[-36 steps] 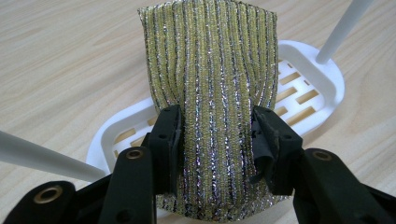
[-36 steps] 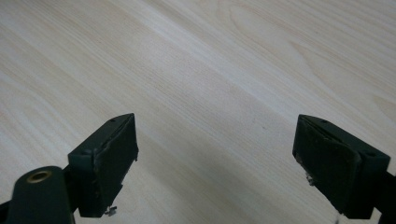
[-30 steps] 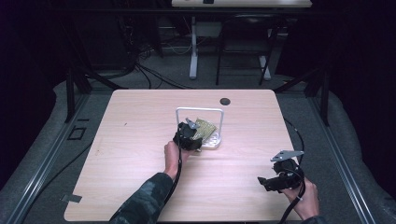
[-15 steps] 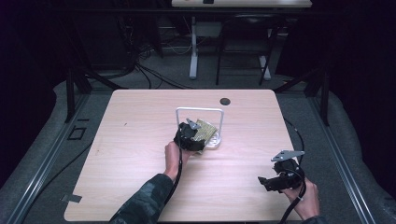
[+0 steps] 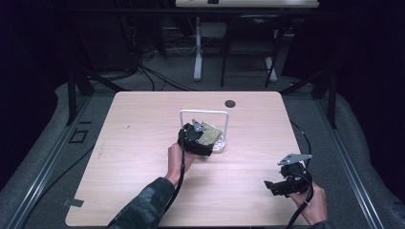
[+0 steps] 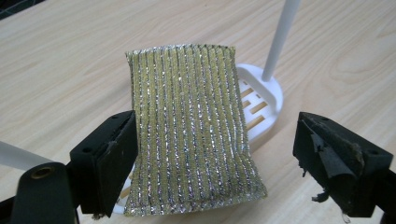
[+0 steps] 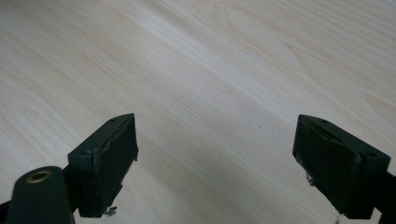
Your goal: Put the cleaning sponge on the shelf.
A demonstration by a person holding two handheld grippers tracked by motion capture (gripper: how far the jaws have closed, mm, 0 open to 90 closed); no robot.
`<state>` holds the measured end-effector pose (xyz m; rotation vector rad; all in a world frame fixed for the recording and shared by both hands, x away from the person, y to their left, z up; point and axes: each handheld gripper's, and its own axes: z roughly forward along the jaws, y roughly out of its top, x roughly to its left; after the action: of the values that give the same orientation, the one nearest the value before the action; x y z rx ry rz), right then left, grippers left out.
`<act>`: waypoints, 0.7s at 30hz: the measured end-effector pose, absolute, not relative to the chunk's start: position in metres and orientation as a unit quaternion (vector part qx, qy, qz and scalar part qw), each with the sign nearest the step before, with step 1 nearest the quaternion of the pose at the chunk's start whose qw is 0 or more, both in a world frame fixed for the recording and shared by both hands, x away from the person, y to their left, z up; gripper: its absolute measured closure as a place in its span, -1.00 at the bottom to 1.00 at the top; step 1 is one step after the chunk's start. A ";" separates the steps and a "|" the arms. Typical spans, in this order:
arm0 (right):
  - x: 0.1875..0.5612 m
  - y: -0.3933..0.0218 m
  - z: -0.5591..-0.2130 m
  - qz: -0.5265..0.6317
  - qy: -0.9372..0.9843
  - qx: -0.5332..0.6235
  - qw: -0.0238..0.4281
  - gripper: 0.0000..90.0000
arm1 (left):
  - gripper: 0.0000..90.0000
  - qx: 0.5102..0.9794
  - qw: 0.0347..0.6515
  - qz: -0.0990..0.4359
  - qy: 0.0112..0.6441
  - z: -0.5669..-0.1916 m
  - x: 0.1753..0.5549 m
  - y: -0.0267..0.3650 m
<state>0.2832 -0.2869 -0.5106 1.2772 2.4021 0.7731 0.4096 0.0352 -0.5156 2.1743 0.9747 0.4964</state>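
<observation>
The high view takes in the whole pale wooden worktop [image 5: 143, 157], with one small dark round spot [image 5: 230, 103] near its far edge and both of the person's hands at the near side. The left tongs [image 5: 203, 138] reach over a white rack [image 5: 222, 143] at mid-worktop; the right tongs [image 5: 272, 187] sit well apart, near the right front corner.

The left gripper view adds the detail: one gold-and-silver ribbed scouring pad [image 6: 191, 126] lies draped over the rack's slotted white base [image 6: 264, 95], its near end overhanging. Two white posts rise from the base, one [image 6: 282, 37] beyond the pad and one [image 6: 16, 156] at the left edge. The left tongs [image 6: 212, 158] stand spread wide, the pad between the jaws, just beside the left jaw and clear of the right.

The right gripper view gives only bare wood grain between the right tongs [image 7: 215, 161], also spread apart and holding nothing.
</observation>
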 end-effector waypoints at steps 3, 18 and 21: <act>0.283 -0.287 -0.511 0.270 0.838 0.446 0.159 -0.70 | -0.72 0.839 0.352 0.188 0.370 -0.508 0.405 0.037; 0.283 -0.287 -0.510 0.268 0.840 0.444 0.160 -0.70 | -0.86 0.850 0.350 0.182 0.350 -0.477 0.378 0.069; 0.283 -0.287 -0.511 0.269 0.839 0.444 0.161 -0.70 | -0.88 0.849 0.347 0.187 0.351 -0.475 0.370 0.080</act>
<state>0.2829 -0.2871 -0.5106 1.2686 2.3968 0.7673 0.3705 0.0800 -0.4747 2.2020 0.9115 0.4845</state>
